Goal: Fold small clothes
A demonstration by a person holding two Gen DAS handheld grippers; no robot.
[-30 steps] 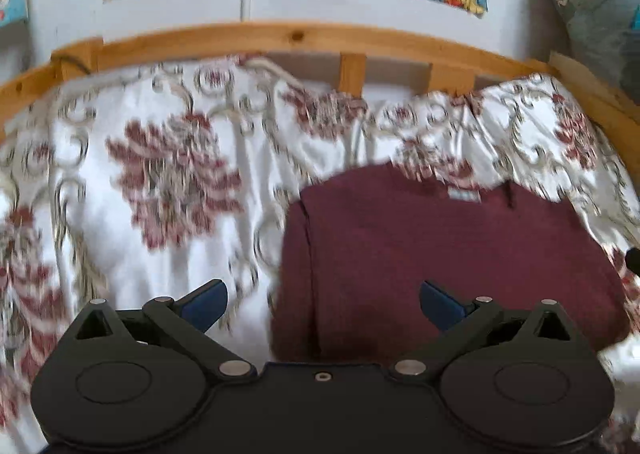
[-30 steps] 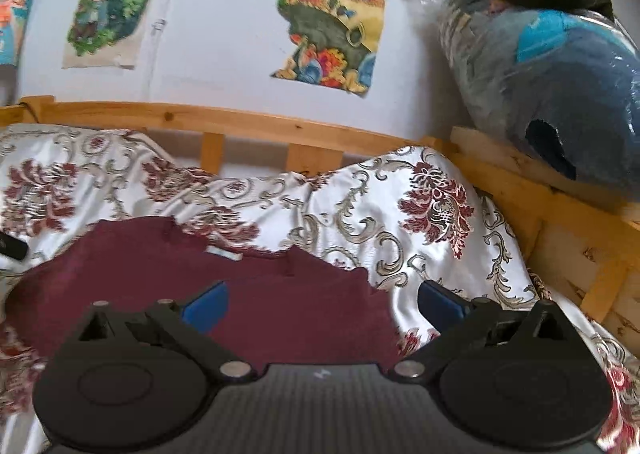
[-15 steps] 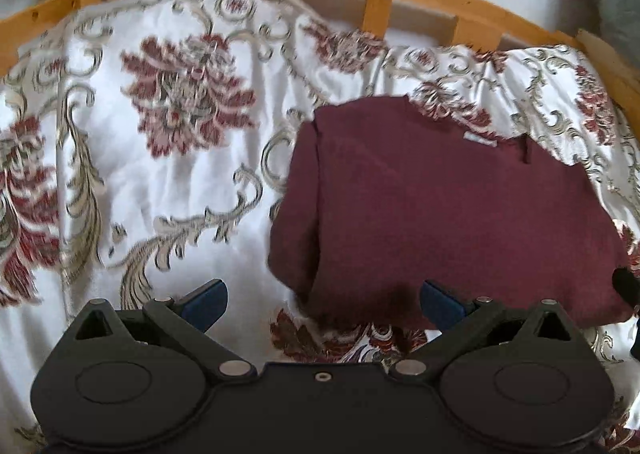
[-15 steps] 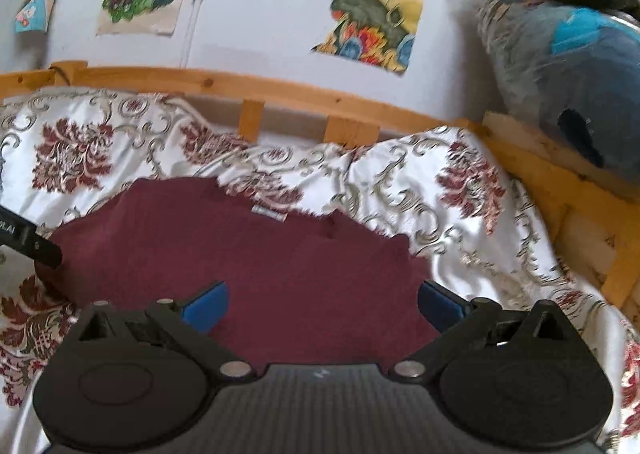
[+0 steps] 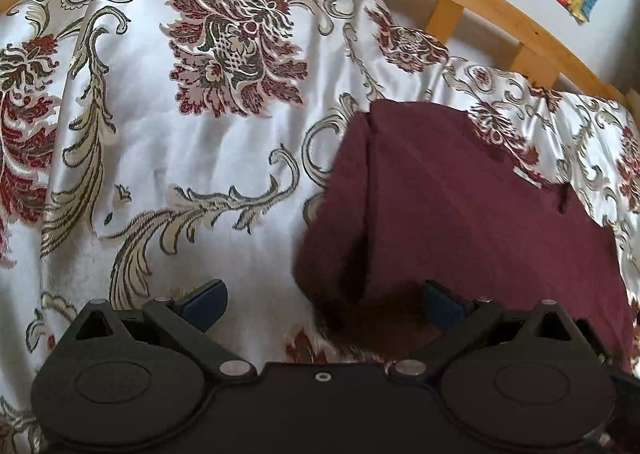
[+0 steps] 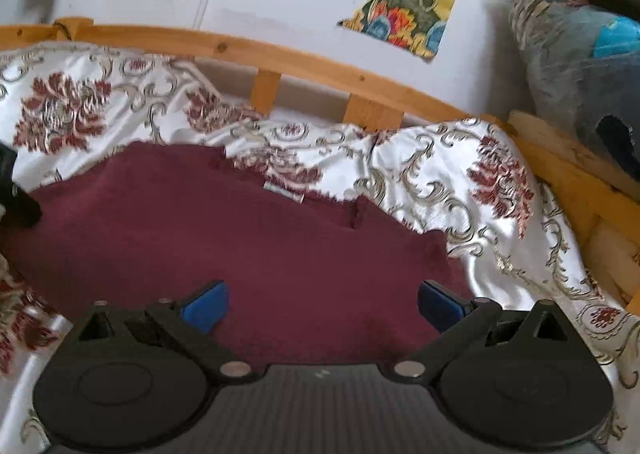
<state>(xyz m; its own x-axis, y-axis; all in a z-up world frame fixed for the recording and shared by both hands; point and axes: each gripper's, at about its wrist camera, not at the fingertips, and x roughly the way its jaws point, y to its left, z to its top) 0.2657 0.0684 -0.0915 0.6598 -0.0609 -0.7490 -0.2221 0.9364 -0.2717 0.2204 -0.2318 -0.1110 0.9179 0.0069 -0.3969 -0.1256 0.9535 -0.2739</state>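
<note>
A dark red knit sweater lies flat on the flowered bedspread, its left sleeve folded over the body. My left gripper is open and empty, just above the sweater's near left corner. In the right wrist view the same sweater fills the middle. My right gripper is open and empty over the sweater's near edge, toward its right side. A white neck label shows at the collar on the far edge. The left gripper's black body shows at the left edge of the right wrist view.
The white bedspread with red and gold flowers covers the bed. A wooden rail runs along the far side by a white wall with posters. A bagged bundle of bedding sits at the far right, behind the wooden bed frame.
Both grippers have tilted down and come closer to the sweater. The left one has moved to the sweater's near left corner. Both stay open.
</note>
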